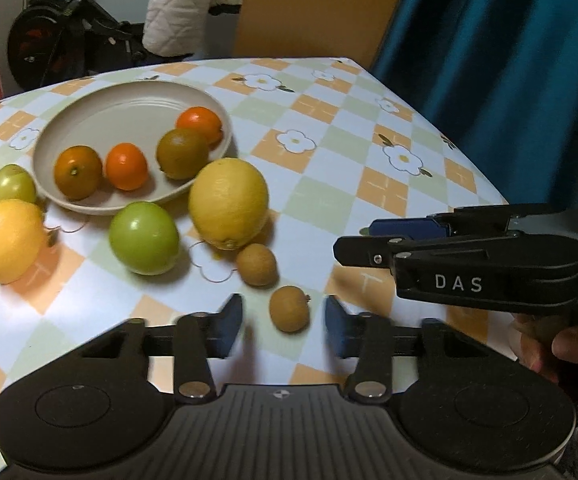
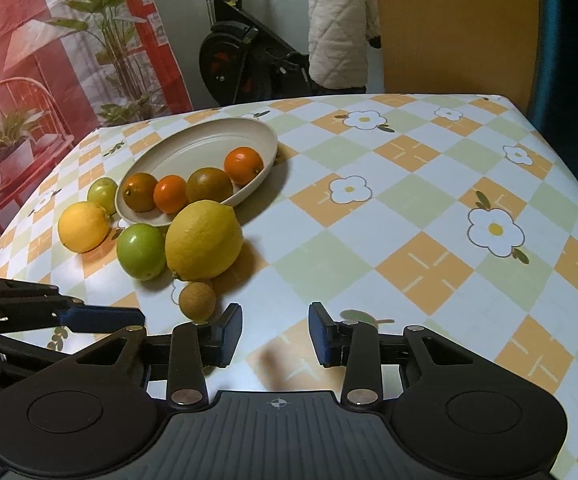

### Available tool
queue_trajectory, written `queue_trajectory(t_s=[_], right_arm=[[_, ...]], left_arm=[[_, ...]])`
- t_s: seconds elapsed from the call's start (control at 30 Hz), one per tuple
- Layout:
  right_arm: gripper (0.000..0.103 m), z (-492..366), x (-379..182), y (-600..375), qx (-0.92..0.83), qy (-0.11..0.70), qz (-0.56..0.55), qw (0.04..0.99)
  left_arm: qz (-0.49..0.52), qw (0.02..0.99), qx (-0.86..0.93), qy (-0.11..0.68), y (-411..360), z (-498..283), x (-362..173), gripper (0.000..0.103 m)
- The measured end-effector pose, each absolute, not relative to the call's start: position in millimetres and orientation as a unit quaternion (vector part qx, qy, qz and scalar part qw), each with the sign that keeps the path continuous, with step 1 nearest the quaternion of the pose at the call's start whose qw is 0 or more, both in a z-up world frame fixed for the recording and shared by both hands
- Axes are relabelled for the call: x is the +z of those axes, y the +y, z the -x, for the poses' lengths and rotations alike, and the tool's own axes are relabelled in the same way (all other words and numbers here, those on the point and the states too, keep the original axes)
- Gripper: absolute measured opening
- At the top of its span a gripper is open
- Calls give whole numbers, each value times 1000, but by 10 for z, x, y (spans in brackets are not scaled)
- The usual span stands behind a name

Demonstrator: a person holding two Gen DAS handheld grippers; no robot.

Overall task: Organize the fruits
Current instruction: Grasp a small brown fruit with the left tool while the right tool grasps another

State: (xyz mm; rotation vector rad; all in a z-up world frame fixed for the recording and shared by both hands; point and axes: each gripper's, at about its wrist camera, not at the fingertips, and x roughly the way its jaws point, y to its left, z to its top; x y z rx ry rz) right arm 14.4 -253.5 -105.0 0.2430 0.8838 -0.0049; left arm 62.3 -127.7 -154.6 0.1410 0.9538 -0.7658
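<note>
A beige plate (image 1: 101, 116) holds several small oranges, such as one at its far side (image 1: 199, 124). On the checkered cloth in front lie a big lemon (image 1: 229, 203), a green fruit (image 1: 144, 238), a second lemon (image 1: 7, 240), a small green fruit (image 1: 12, 184) and two brown longans (image 1: 257, 265) (image 1: 290, 308). My left gripper (image 1: 285, 328) is open with the nearer longan between its fingers, not touching. My right gripper (image 2: 275, 336) is open and empty over bare cloth; it also shows in the left wrist view (image 1: 369, 240). The plate (image 2: 209, 140) and big lemon (image 2: 203, 240) show in the right wrist view.
The table's far and right edges (image 1: 429, 120) drop off toward a teal curtain (image 1: 489, 60). An exercise bike (image 1: 61, 32) and a white quilted cloth (image 1: 193, 4) stand behind the table. A wooden panel (image 2: 449, 28) is at the back right.
</note>
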Motion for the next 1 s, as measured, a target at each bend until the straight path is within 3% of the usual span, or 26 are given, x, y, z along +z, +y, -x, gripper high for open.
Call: queue_trajectory(t_s=[0.47,0.53,1.0], right_arm=[[34,-126,-1099,-2614,-6,426,-128,895],[34,-125,-1099,-2615,-5,427,-128,895],[34,-257,-1125,-2442,28,431,-130,892]], left_arm=[[-67,805,-362,466,-1462,-736,-1666,38],[-74,804,-364,464,-1466,-725,-1677,27],[-51,812,-322,484,-1092,-800,-1636,27]])
